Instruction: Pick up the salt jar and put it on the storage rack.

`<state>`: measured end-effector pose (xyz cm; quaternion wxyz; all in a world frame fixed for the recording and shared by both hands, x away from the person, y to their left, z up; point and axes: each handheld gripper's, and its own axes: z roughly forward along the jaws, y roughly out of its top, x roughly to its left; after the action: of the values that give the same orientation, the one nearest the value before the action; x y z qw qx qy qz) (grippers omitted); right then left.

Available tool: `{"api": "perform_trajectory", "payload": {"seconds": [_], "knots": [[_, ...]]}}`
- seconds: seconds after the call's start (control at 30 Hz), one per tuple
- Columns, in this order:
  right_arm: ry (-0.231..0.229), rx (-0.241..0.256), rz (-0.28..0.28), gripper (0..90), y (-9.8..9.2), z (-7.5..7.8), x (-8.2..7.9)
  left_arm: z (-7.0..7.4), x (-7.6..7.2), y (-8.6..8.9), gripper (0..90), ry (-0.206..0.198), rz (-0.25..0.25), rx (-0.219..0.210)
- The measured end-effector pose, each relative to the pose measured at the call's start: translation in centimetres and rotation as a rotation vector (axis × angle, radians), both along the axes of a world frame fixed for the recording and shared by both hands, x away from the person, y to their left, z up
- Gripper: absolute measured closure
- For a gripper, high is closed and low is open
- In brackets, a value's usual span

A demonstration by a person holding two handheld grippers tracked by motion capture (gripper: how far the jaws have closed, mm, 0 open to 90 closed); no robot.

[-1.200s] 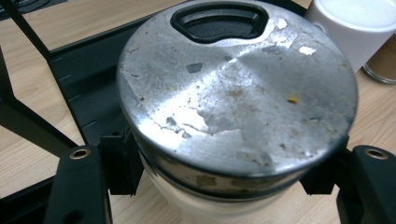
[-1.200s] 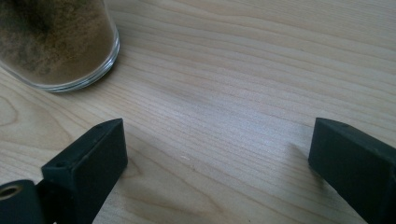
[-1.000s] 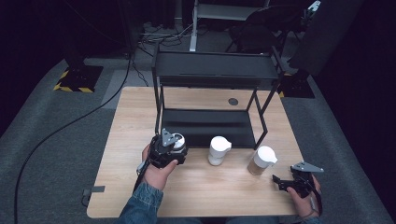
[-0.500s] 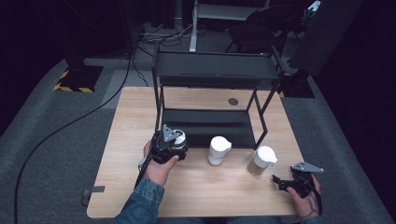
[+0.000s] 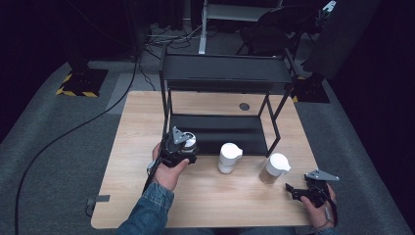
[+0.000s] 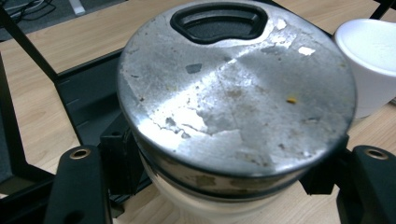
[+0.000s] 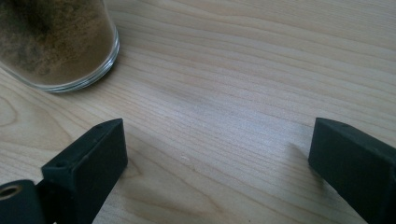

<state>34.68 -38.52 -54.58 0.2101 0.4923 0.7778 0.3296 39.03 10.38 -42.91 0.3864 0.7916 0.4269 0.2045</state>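
My left gripper point(image 5: 185, 150) is shut on a small jar point(image 5: 190, 141) at the front left corner of the black rack. In the left gripper view the jar's worn silver lid point(image 6: 233, 93) with its black pour opening lies close up, and the left gripper point(image 6: 224, 170) has both jaws pressed against the jar's sides. A white jar point(image 5: 229, 157) stands in front of the rack; its lid point(image 6: 373, 51) lies just past the held one. A white-lidded glass jar of brown powder point(image 5: 273, 169) stands to the right. My right gripper point(image 5: 299, 190) rests open on the table near it, the right gripper point(image 7: 219, 135) holding nothing, powder jar point(image 7: 56, 42) ahead-left.
A black two-tier metal rack point(image 5: 225, 73) stands on the far half of the wooden table point(image 5: 137, 127); its lower shelf point(image 5: 220, 127) lies just behind the jars. A round cable port point(image 5: 244, 106) is set in the tabletop behind it. Dark carpet and cables surround the table.
My left gripper with the jar has edged slightly forward toward the rack. The right gripper and the two standing jars have not moved.
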Motion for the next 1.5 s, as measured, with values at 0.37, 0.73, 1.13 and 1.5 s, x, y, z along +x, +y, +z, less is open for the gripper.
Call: {"api": "perform_trajectory", "payload": {"seconds": [0.37, 0.73, 1.13, 1.5], "knots": [[0.000, 0.000, 0.000, 4.2, 0.0, 0.0, 0.0, 0.6, 0.6, -0.1, 30.1, -0.013, 0.005, -0.003], [0.000, 0.000, 0.000, 4.2, 0.0, 0.0, 0.0, 0.8, 1.1, -0.2, 30.2, -0.015, 0.010, 0.002], [0.000, 0.000, 0.000, 4.3, 0.0, 0.0, 0.0, 1.3, 2.0, -0.3, 30.1, -0.023, 0.019, -0.004], [0.000, 0.000, 0.000, 4.2, 0.0, 0.0, 0.0, 1.7, 2.6, -0.7, 30.1, -0.029, 0.021, 0.002]]}}
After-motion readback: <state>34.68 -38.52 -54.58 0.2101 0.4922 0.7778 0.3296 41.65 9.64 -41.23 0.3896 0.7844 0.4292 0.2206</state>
